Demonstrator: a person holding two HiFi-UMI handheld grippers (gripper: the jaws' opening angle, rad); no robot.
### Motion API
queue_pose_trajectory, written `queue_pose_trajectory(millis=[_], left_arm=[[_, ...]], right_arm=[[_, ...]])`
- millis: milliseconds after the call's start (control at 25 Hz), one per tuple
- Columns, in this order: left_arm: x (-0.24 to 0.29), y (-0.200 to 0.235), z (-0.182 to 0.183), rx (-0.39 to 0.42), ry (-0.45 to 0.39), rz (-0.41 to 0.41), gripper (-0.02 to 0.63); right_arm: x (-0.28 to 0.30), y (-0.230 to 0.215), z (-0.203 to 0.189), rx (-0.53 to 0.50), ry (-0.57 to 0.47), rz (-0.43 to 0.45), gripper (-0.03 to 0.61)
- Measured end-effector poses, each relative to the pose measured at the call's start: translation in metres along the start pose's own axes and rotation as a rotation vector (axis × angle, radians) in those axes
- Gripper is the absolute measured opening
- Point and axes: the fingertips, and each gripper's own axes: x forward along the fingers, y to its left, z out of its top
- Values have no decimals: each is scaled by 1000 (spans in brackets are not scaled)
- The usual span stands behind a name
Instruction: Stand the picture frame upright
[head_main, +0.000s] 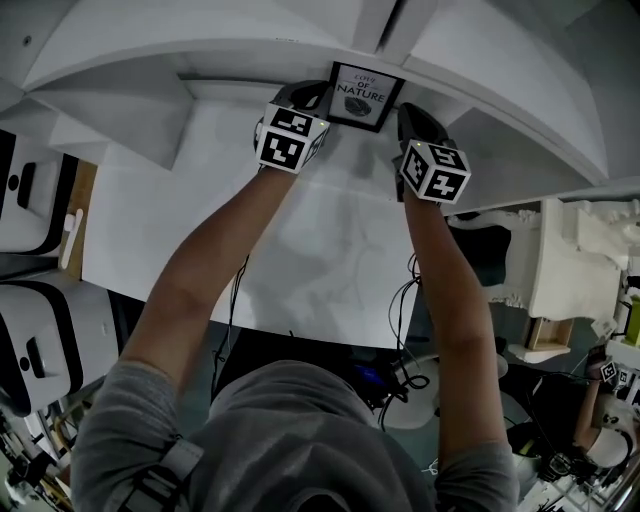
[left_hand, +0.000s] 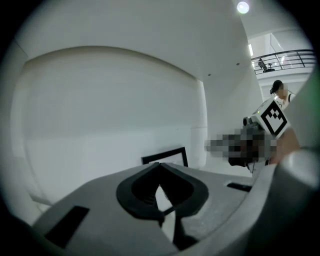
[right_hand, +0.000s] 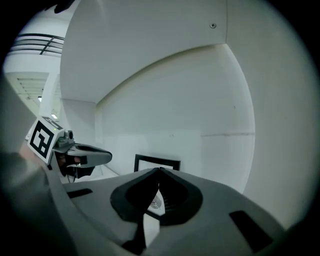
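The black picture frame (head_main: 366, 97) with a "NATURE" print stands at the back of the white table (head_main: 200, 230), close to the curved white wall. My left gripper (head_main: 322, 96) is at the frame's left edge and my right gripper (head_main: 405, 113) at its right edge. In the left gripper view the left gripper (left_hand: 159, 165) has its jaws shut tip to tip, and the frame (left_hand: 166, 155) stands just beyond them. In the right gripper view the right gripper (right_hand: 159, 170) is likewise shut, with the frame (right_hand: 157, 162) behind the tips. Nothing shows between either pair of pads.
A curved white wall panel (head_main: 480, 60) rises right behind the frame. The table's near edge (head_main: 300, 335) has cables (head_main: 405, 300) hanging below it. White furniture (head_main: 565, 260) stands to the right, and a person (left_hand: 278, 90) is far off in the left gripper view.
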Motion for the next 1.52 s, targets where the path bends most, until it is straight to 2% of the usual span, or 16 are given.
queue_pose_trajectory(millis=[240, 440, 640, 960, 1160, 1320, 1520], left_arm=[[-35, -7, 22, -9, -48, -23, 8], [-66, -15, 25, -32, -68, -30, 8], [-98, -16, 29, -62, -86, -23, 8], [-158, -36, 1, -80, -78, 23, 6], [-180, -54, -11, -117, -79, 4, 6], [-197, -62, -9, -95, -91, -8, 8], [-223, -69, 13, -59, -153, 16, 6]], right_arm=[[-37, 15, 15, -14, -29, 42, 26], [-69, 28, 14, -36, -29, 71, 26], [-101, 38, 25, -12, -50, 81, 26], [-151, 53, 25, 37, -67, 123, 26], [-173, 55, 31, 23, -77, 141, 26], [-199, 59, 43, 26, -124, 152, 26], [-240, 68, 55, 53, -176, 200, 26]])
